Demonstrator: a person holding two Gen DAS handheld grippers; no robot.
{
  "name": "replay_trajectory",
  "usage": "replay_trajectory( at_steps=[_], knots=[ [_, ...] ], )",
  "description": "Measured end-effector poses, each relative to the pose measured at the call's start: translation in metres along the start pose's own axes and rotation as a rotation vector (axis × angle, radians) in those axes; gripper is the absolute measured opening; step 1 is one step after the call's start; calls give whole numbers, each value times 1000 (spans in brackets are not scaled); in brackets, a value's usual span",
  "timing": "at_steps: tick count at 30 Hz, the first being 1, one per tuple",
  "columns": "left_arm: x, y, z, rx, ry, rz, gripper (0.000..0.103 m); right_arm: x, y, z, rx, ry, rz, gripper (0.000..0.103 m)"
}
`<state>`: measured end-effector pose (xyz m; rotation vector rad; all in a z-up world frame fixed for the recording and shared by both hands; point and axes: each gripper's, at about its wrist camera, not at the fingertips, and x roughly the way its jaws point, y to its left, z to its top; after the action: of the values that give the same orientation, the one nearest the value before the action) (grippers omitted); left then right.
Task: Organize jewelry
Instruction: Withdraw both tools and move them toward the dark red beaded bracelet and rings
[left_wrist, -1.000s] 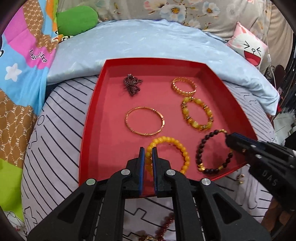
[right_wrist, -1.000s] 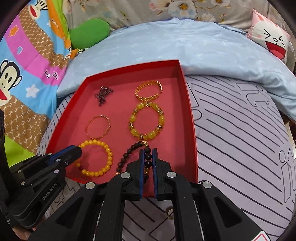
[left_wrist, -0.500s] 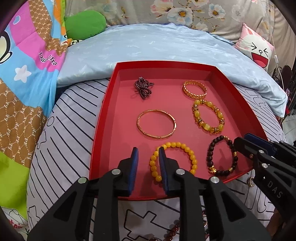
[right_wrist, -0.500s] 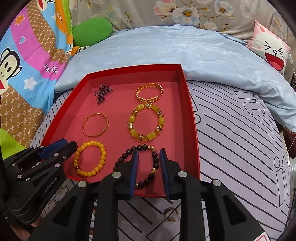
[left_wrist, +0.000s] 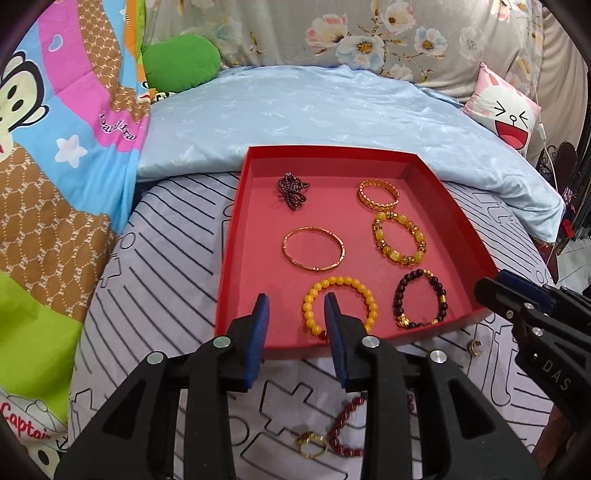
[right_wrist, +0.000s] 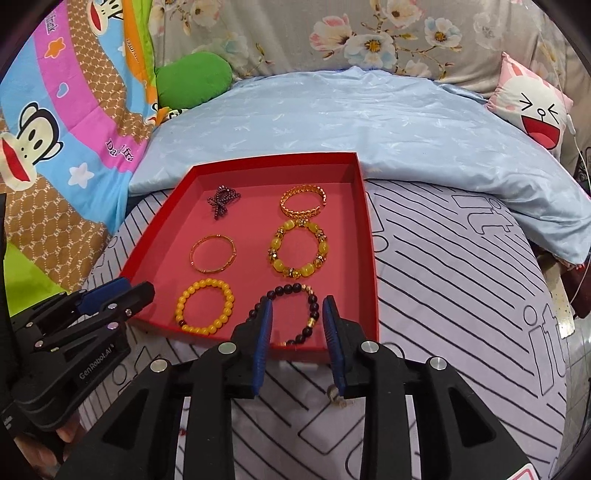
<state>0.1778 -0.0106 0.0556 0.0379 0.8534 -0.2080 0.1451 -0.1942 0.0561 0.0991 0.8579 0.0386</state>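
Two bracelets (left_wrist: 340, 305) (right_wrist: 290, 312) beyond parted jaws

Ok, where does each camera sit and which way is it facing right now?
Left wrist: on the left gripper, facing the red tray from its near-left corner; right gripper shows at right.
Right wrist: on the right gripper, facing the tray's near-right part; left gripper shows at left.
Shared: tray, yellow bracelet, dark bracelet.

bed: striped sheet (left_wrist: 166, 258) | blue quilt (left_wrist: 314, 118); floral backdrop (left_wrist: 406, 40); cartoon cushion (right_wrist: 532, 110)
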Motion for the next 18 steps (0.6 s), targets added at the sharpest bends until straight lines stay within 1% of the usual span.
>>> replay_trajectory(
  at_steps=[7, 18],
  knots=[
    [-23, 6, -30, -12, 13, 10, 30, -26, -1, -30, -2, 10, 7, 29],
    [-41, 4, -86, -13, 57, 7, 31, -40, 5, -84, -1, 79, 26, 29]
  ],
)
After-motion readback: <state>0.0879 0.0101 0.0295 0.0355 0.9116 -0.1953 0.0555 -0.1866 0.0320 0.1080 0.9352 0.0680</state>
